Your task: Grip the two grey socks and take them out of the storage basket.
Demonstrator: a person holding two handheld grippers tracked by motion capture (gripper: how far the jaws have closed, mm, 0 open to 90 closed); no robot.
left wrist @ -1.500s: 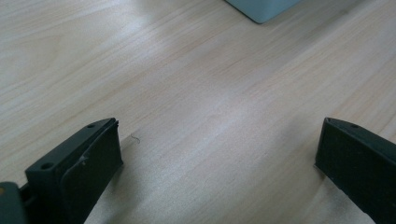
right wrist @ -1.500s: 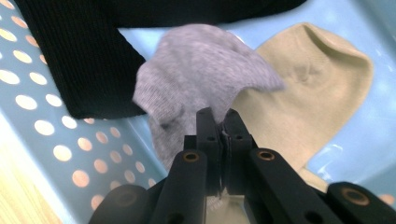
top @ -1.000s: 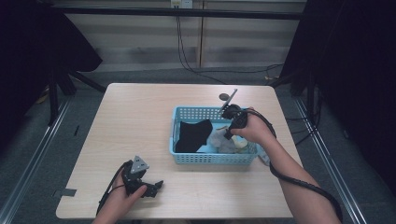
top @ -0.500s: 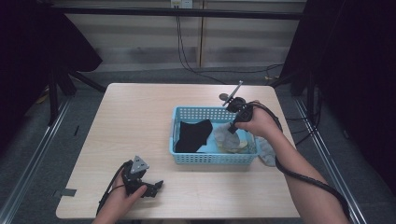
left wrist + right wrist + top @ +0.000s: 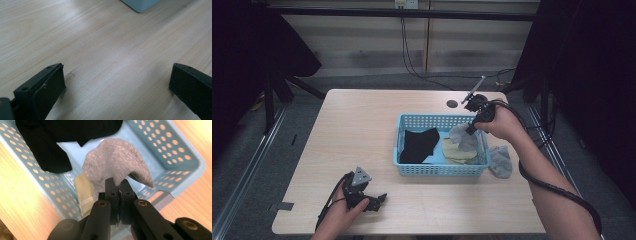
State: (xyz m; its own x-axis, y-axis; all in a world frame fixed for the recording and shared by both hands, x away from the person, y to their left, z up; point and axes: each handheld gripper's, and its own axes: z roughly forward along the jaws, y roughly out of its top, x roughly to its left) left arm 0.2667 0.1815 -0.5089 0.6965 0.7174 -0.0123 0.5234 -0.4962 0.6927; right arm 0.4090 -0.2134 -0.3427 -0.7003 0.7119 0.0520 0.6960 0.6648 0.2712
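A light blue perforated basket [image 5: 409, 121] [image 5: 180, 150] stands right of the table's middle. Inside lie a black sock [image 5: 418, 144] [image 5: 50, 137] and a yellowish sock [image 5: 457, 151] [image 5: 83, 192]. My right gripper [image 5: 470, 130] [image 5: 119, 185] is shut on a grey sock [image 5: 462, 136] [image 5: 113, 163], which hangs above the basket's right part. Another grey sock [image 5: 500, 161] lies on the table just outside the basket's right wall. My left gripper [image 5: 377, 200] [image 5: 115, 90] rests on the table near the front left, jaws wide open over bare wood.
The wooden table [image 5: 357, 125] has a round dark hole [image 5: 452, 104] behind the basket. Cables trail from both grippers. A basket corner [image 5: 140, 4] shows at the top of the left gripper view. Dark stands and curtains flank the table.
My right gripper has risen and drawn back to the right, lifting the grey sock out of the basket's contents. The left gripper has stayed put.
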